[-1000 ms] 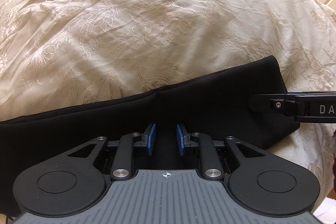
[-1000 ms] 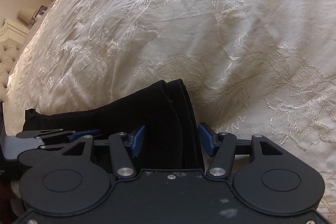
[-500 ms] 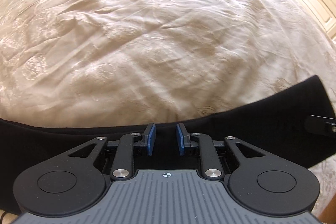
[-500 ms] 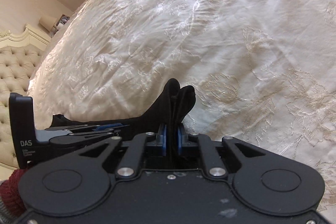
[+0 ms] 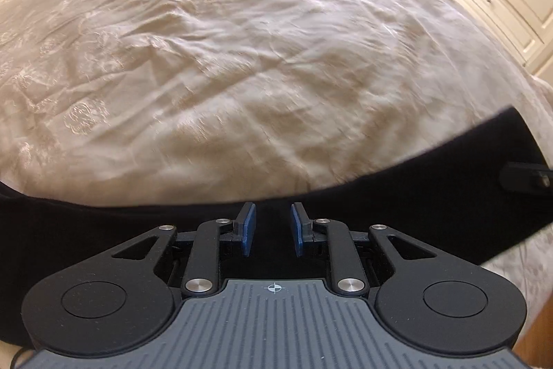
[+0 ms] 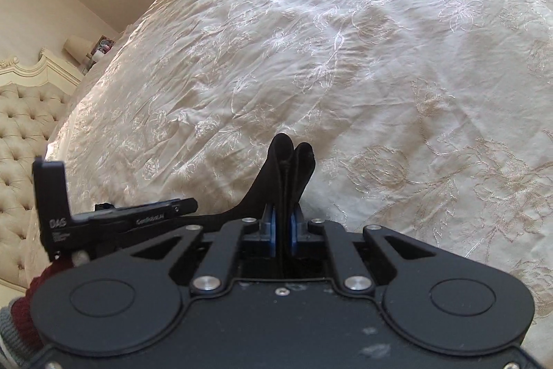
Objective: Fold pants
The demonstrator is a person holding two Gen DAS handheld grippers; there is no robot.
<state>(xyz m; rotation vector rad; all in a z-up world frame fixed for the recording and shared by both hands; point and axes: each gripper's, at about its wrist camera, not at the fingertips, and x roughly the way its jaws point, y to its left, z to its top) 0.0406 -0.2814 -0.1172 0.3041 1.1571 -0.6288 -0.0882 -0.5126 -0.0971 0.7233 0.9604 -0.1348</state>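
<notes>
Your right gripper (image 6: 282, 227) and left gripper (image 5: 269, 229) each pinch the soft, limp black fabric pants (image 5: 397, 196); keep hold at that edge.

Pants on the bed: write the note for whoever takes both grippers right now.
Right gripper: shut on the bunched end of the black pants.
Left gripper: pads narrowly apart with the pants between them partway along; whether they pinch is unclear.
Pants: a long band stretched between both grippers over the cream bedspread.
Done: both ends taken up.
Left: probably carry one end over the other, lay it flat, release, smooth.
</notes>
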